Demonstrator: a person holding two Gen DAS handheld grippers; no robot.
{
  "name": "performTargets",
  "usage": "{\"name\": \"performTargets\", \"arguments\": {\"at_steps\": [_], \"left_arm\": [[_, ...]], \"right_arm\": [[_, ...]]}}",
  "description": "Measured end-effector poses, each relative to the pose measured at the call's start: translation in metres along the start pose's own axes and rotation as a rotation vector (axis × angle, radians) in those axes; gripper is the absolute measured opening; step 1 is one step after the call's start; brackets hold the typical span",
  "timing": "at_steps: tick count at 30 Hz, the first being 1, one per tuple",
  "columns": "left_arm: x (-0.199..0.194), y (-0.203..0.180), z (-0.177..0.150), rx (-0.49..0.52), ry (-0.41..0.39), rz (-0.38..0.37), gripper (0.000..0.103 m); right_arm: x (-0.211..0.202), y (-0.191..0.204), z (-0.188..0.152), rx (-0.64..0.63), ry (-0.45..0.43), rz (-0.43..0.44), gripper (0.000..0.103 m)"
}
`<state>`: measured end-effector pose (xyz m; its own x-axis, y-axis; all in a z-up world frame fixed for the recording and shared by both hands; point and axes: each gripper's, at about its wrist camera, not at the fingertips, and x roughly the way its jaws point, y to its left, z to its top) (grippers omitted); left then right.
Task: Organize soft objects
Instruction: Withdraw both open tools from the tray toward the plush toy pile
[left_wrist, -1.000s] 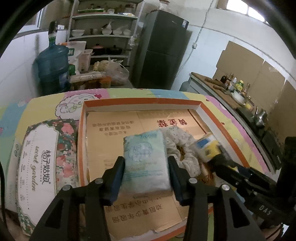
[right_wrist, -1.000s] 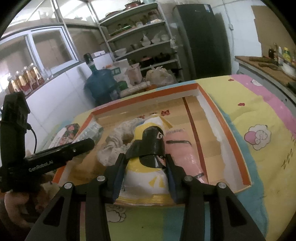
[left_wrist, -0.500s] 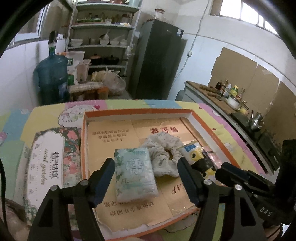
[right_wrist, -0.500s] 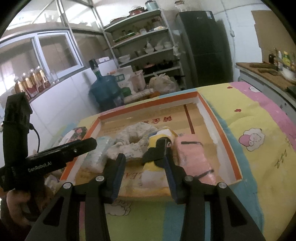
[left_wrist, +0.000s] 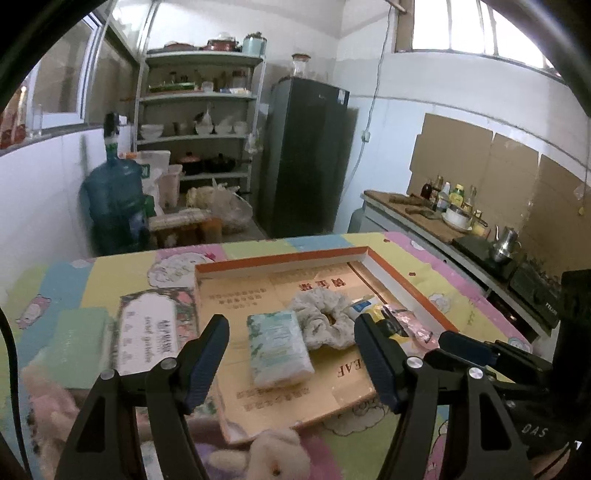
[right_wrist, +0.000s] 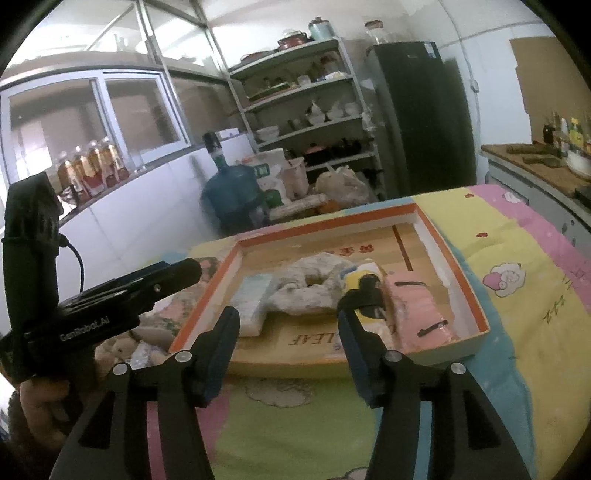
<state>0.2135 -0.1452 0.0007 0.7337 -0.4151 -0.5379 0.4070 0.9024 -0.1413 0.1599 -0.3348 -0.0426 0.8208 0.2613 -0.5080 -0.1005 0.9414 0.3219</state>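
Left gripper (left_wrist: 291, 334): jaws spread wide, nothing between the pads, held above the near edge of the tray (left_wrist: 280, 261). Its jaws have just been opening. The pale green tissue pack (left_wrist: 277, 349) lies flat on the tray's cardboard floor, seen through the gap between the fingers but clear of both.

Right gripper (right_wrist: 290, 326): jaws apart and just been opening, pads touching nothing. The yellow-and-black soft toy (right_wrist: 364, 295) lies in the tray just beyond the right finger, free of it.

Tray contents, left to right in the right wrist view: tissue pack (right_wrist: 253, 301), floral fabric ring (right_wrist: 306, 284), yellow-and-black soft toy, pink pack (right_wrist: 417, 314) against the right wall. The ring touches the tissue pack on 1 side and the toy on the other. All 4 rest on the tray floor.

The tray, orange-rimmed with white inner walls (right_wrist: 436, 240), sits on a counter covered by a pastel cartoon cloth (right_wrist: 517, 258).

Outside the tray, on its left: a floral-printed tissue box (left_wrist: 151, 332) flat on the cloth, a light green pack (left_wrist: 74, 347) beside that, blurred. A pale plush toy (left_wrist: 273, 454) lies at the near edge, below the tray, partly hidden by the left gripper's fingers.

Background: blue water jug (left_wrist: 112, 199), shelving with dishes (left_wrist: 199, 129), dark fridge (left_wrist: 306, 158).
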Motion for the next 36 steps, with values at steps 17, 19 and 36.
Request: {"name": "performTargets", "arguments": {"at_steps": [17,19,36], "left_arm": [[-0.090,0.046,-0.037,-0.076,-0.131,0.089,0.070],[-0.097,0.052,-0.044,-0.085,-0.130,0.102,0.070],[-0.167,0.102,-0.091,-0.112,-0.225,0.270,0.070]], "right_arm": [[-0.035,0.066,-0.031,-0.034,-0.050,0.076,0.058],[-0.037,0.072,-0.035,-0.034,-0.048,0.085,0.058],[-0.018,0.123,-0.069,-0.067,0.049,0.192,0.067]]}}
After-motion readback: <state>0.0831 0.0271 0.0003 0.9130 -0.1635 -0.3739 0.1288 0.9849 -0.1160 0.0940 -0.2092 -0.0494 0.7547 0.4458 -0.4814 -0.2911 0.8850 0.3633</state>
